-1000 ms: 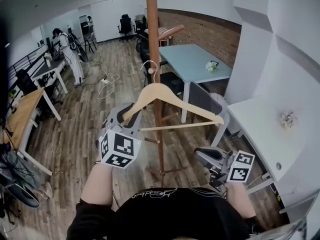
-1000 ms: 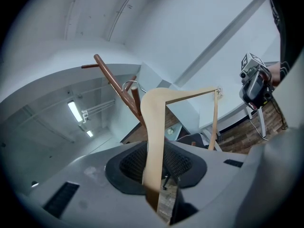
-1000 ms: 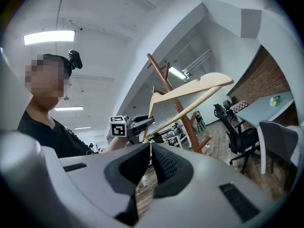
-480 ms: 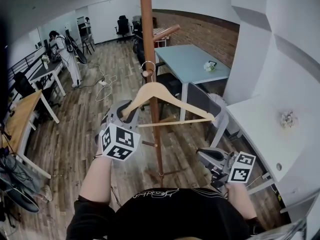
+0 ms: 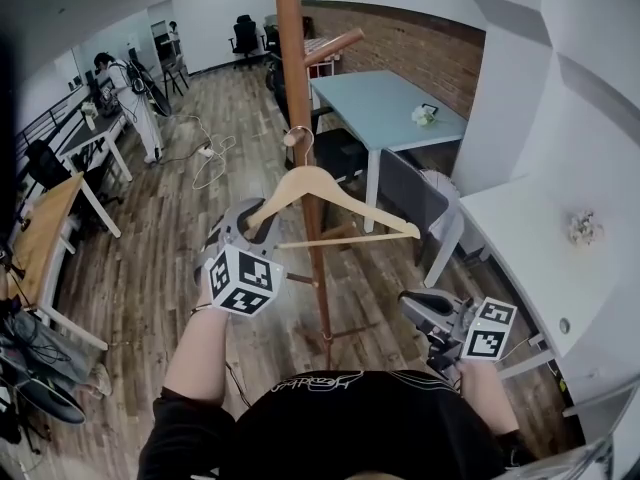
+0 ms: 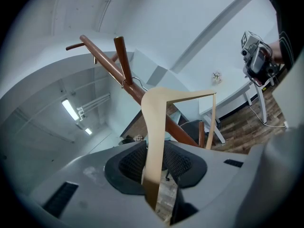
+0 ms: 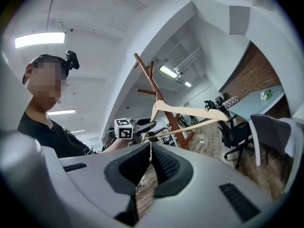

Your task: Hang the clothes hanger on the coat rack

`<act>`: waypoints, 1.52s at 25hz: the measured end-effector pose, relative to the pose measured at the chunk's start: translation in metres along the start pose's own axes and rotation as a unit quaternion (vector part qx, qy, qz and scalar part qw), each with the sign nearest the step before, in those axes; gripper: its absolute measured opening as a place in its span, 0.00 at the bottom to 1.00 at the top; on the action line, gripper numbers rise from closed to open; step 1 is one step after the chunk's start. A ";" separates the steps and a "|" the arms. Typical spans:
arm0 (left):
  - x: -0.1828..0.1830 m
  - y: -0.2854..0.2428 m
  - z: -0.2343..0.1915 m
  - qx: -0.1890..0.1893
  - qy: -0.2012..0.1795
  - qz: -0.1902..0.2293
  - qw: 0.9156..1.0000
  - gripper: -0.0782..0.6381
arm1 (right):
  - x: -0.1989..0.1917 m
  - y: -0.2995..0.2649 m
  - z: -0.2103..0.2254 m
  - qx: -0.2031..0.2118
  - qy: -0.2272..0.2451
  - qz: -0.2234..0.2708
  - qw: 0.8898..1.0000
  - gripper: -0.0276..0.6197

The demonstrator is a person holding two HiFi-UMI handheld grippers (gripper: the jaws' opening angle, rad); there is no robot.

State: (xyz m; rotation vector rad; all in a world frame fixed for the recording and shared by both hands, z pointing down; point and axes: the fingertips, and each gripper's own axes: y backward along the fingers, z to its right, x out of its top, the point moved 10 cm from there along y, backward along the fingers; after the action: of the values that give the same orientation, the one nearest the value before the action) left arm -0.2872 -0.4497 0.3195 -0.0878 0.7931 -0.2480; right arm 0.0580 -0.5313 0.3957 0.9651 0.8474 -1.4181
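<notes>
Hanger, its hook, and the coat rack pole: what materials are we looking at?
Hanger: likely wood, pale tan, matte, with flat solid arms and a thin crossbar.
Hook: looks like thin metal wire, silvery.
Coat rack pole: probably wood, reddish-brown stain, slight sheen; painted metal can't be ruled out.

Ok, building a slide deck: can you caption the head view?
Left claw holds a wooden hanger by one end, close against the coat rack pole; right claw empty.

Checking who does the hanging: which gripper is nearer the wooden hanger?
Left. The left gripper is shut on one end of the hanger; the right gripper, jaws together and empty, sits lower, clear of it.
</notes>
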 end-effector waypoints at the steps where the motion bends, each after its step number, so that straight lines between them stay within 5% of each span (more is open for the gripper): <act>1: -0.002 -0.001 0.000 0.001 -0.001 0.002 1.000 0.25 | -0.001 0.000 0.002 -0.001 -0.004 -0.001 1.000 0.11; 9: -0.006 -0.007 -0.002 -0.005 -0.007 0.020 1.000 0.25 | -0.012 -0.001 0.009 -0.008 -0.027 -0.003 1.000 0.11; 14: -0.011 -0.007 -0.008 -0.018 0.025 0.040 0.999 0.25 | -0.023 -0.007 0.006 -0.008 -0.045 -0.008 0.999 0.11; 21: -0.018 0.005 -0.013 -0.017 0.030 0.056 0.998 0.46 | -0.045 -0.023 -0.011 -0.013 -0.061 -0.019 0.998 0.11; 25: -0.023 0.037 -0.015 -0.022 0.085 0.074 0.993 0.47 | -0.054 -0.029 -0.030 -0.027 -0.043 -0.038 0.998 0.11; 32: -0.028 0.112 -0.009 -0.114 0.230 0.145 0.955 0.47 | -0.071 -0.042 -0.078 -0.038 -0.025 -0.048 0.998 0.11; 38: -0.042 0.181 0.041 -0.242 0.323 0.186 0.896 0.42 | -0.086 -0.052 -0.132 -0.054 0.008 -0.055 0.997 0.11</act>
State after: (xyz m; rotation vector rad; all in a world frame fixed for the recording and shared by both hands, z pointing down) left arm -0.2525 -0.2643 0.3459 -0.3314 1.5044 0.3150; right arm 0.0172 -0.3730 0.4199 0.8584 0.9924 -1.4444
